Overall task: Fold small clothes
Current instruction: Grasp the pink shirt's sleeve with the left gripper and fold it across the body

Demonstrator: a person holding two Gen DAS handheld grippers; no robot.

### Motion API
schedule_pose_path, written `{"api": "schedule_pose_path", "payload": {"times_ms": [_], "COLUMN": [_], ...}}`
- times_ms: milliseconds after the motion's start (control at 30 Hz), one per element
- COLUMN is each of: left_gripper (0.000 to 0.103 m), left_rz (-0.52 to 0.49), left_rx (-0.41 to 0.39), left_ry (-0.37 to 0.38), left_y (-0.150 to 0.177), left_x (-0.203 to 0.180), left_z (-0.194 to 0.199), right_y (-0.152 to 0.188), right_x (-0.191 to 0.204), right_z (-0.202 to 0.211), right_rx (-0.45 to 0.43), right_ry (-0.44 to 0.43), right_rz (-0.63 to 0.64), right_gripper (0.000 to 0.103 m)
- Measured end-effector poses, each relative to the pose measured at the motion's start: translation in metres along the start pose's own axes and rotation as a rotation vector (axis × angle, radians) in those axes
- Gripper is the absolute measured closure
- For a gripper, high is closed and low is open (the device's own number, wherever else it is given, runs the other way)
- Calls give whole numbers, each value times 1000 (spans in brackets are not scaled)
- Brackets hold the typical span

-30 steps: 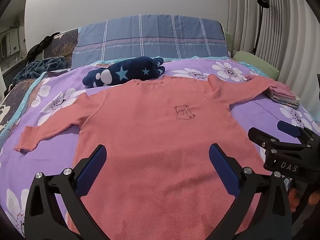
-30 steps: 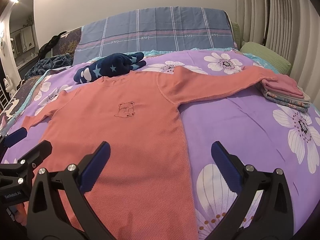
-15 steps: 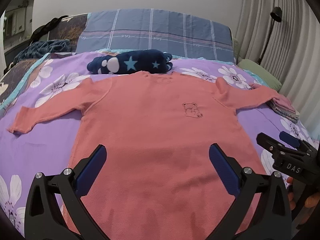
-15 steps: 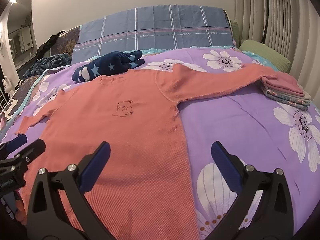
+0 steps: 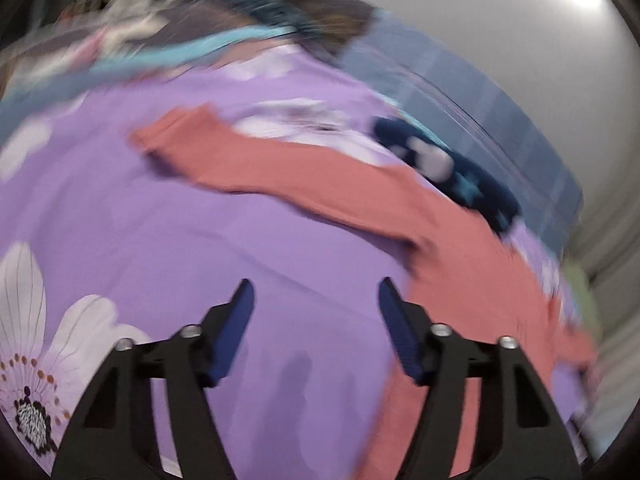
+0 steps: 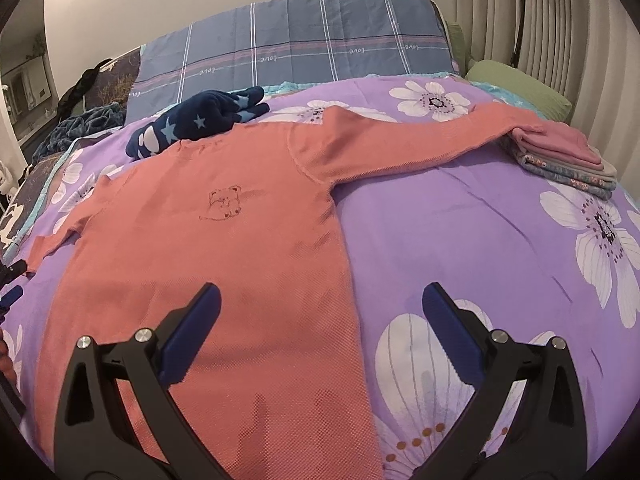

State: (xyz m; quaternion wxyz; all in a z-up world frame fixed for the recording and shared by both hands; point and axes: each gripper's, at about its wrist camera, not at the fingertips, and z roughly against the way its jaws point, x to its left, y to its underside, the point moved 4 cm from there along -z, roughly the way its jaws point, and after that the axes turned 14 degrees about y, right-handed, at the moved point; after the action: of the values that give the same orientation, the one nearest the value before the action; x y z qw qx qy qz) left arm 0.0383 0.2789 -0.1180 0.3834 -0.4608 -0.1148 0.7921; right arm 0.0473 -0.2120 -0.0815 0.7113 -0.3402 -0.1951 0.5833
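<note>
A salmon long-sleeved shirt [image 6: 208,240] with a small bear print [image 6: 224,202] lies flat, front up, on the purple flowered bedsheet [image 6: 460,220], both sleeves spread out. My right gripper [image 6: 320,300] is open above the shirt's right side edge near the hem, holding nothing. The left wrist view is blurred and tilted. In it my left gripper [image 5: 314,292] hangs over bare sheet beside the shirt [image 5: 472,264], below its left sleeve [image 5: 260,168]. Its jaws are closing, with nothing between them.
A navy star-patterned garment [image 6: 200,120] lies bunched at the shirt's collar. A stack of folded clothes [image 6: 560,156] sits at the right, touching the right cuff. A plaid pillow [image 6: 300,40] and a green pillow [image 6: 516,84] line the bed's head.
My left gripper has swung left off the shirt's hem, rolled, and now hangs over the sheet near the left sleeve, its jaws narrower. The right gripper and the shirt stay put.
</note>
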Motion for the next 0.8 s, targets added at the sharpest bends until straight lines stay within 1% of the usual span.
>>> {"api": "schedule_pose_path", "payload": {"times_ms": [33,100,133,200,267,367,500,533,567,600,667,733,800], "left_gripper": [47,47,47,47,47,47,48,50,63,83,99,101,101], "left_rz": [55,197,267,331,373,410,403,403,400,394,379,324,249], "left_rx": [-6,-30,-50,-83,-121,-154,-171,-177,-182,-180,-184,-193,-193], "left_ry": [12,45,46,41,32,35,-26,-29,-27,-13,19,30,49], "left_y": [-5,-18,-27,-40,-57,-79,-102,-107,-112,-117,-124,-131,-139], "left_x": [14,49,69,91,111,124,133,136,137,135,129,111,84], "left_z": [1,0,-2,-5,-12,-25,-40,-41,-44,-48,-50,-49,-50], "right_y": [0,1,1,1,0,1,1,1,1,1,0,-2,-3], "right_x": [1,1,1,2,0,-4,-10,-10,-11,-12,-13,-15,-17], "right_z": [0,-1,-2,-2,-3,-5,-11,-13,-14,-15,-16,-17,-19], "right_rx": [1,2,3,5,4,8,28,31,34,35,33,29,29], "right_ry": [2,7,11,19,33,51,74,78,82,85,89,93,92], "right_rz": [2,6,8,11,11,2,-13,-14,-14,-14,-14,-15,-20], "right_gripper": [2,2,2,2,2,2,2,2,2,2,2,2,2]}}
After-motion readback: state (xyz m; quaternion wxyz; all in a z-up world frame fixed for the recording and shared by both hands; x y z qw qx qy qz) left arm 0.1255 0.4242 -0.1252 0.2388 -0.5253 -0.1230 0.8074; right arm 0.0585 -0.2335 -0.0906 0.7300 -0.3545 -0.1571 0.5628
